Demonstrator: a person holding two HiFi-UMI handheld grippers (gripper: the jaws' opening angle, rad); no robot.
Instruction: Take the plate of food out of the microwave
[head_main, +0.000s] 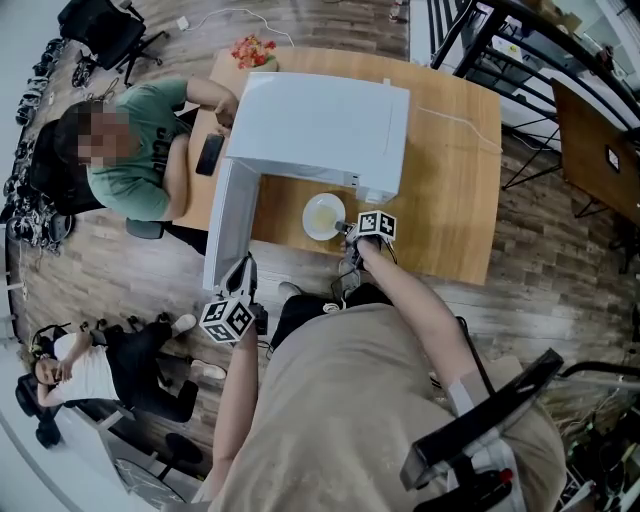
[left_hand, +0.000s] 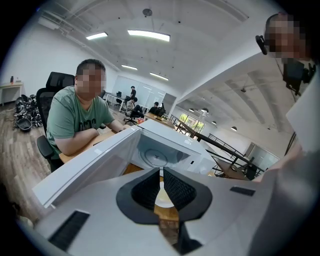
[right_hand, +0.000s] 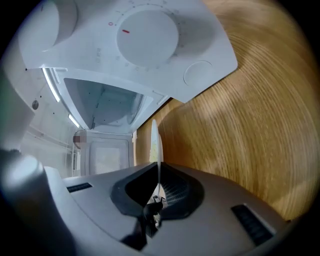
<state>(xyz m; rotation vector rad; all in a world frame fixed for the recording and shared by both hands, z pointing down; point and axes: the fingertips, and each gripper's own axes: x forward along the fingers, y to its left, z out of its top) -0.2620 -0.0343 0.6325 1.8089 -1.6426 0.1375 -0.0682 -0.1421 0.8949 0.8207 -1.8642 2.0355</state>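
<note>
The white microwave (head_main: 320, 120) stands on the wooden table (head_main: 450, 200) with its door (head_main: 228, 215) swung open to the left. A white plate (head_main: 322, 216) with pale food is just in front of the microwave, outside the cavity. My right gripper (head_main: 347, 230) is shut on the plate's right rim. In the right gripper view the plate (right_hand: 154, 140) shows edge-on, clamped in my right gripper (right_hand: 159, 175). My left gripper (head_main: 246, 262) hovers by the door's outer end, shut and empty. The left gripper (left_hand: 161, 172) faces the empty cavity (left_hand: 157, 152) and the plate (left_hand: 162, 199).
A person in a green shirt (head_main: 135, 160) sits at the table's left side, close to the open door. Red and green items (head_main: 253, 50) lie at the far table corner. Another person (head_main: 70, 370) sits lower left. Dark metal frames (head_main: 520, 60) stand at the right.
</note>
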